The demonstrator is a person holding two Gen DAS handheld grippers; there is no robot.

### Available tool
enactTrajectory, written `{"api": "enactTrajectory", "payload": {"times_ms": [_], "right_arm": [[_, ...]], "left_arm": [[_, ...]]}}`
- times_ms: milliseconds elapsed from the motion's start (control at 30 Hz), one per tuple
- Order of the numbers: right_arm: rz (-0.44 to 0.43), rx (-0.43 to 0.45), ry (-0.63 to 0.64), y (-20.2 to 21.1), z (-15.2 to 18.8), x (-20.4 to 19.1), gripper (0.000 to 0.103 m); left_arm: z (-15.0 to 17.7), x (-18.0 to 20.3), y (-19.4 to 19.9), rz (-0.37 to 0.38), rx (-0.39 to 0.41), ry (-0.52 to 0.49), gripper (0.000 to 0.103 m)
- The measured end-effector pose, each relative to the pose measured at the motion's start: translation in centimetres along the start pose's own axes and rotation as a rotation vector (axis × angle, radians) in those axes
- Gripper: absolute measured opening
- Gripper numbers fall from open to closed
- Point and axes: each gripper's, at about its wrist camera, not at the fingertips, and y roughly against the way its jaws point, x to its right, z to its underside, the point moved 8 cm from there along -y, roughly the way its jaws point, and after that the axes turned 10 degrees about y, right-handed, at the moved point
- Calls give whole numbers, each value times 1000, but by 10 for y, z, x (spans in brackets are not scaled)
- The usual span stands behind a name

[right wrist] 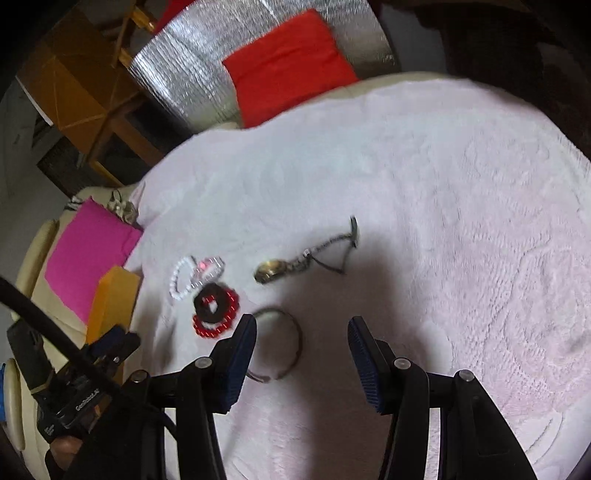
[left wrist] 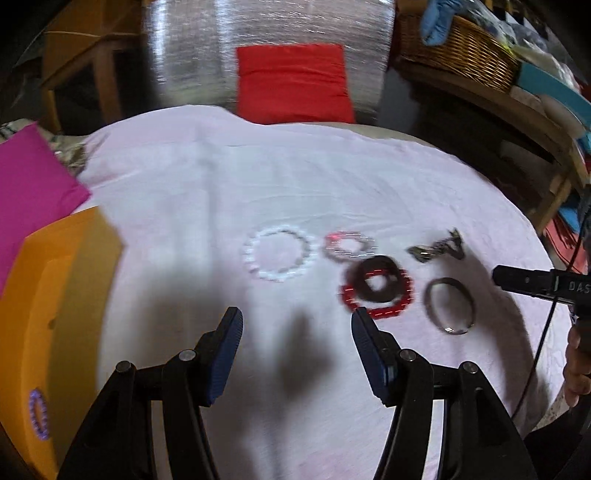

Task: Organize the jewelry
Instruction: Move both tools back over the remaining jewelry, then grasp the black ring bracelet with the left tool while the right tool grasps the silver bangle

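Light moderate, cool on white cloth [left wrist: 207,192]. Dark soft shadows fall on cloth just ahead of fingers [left wrist: 231,354] in both views. Glare streaks on silver foil sheet [left wrist: 273,33]. Motion blur smears beaded bracelets [left wrist: 277,254]. Fisheye bends edges; corners vignette black.

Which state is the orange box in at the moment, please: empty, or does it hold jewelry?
Not empty. In the left wrist view, the orange box holds one purple beaded bracelet; the rest of its inside is cropped.
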Motion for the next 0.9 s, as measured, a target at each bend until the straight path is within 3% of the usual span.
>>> {"api": "enactTrajectory", "payload": {"times_ms": [367,633,733,833,900], "right_arm": [[12,-13,-17,1,1,16,53],[6,-27,-36,0,1,21,53],[10,-24,-32,1,1,21,53],[6,-26,-34,-1,1,19,53],[4,-29,-32,-2,2,18,53]], "left_arm": [[-3,48,-44,128,-60,-32,62],[-8,56,-63,181,-87,25,62],[-10,60,-64,187,-83,24,47],[-10,59,-66,180,-86,32,44],[-11,59,-65,169,-76,22,30]]}}
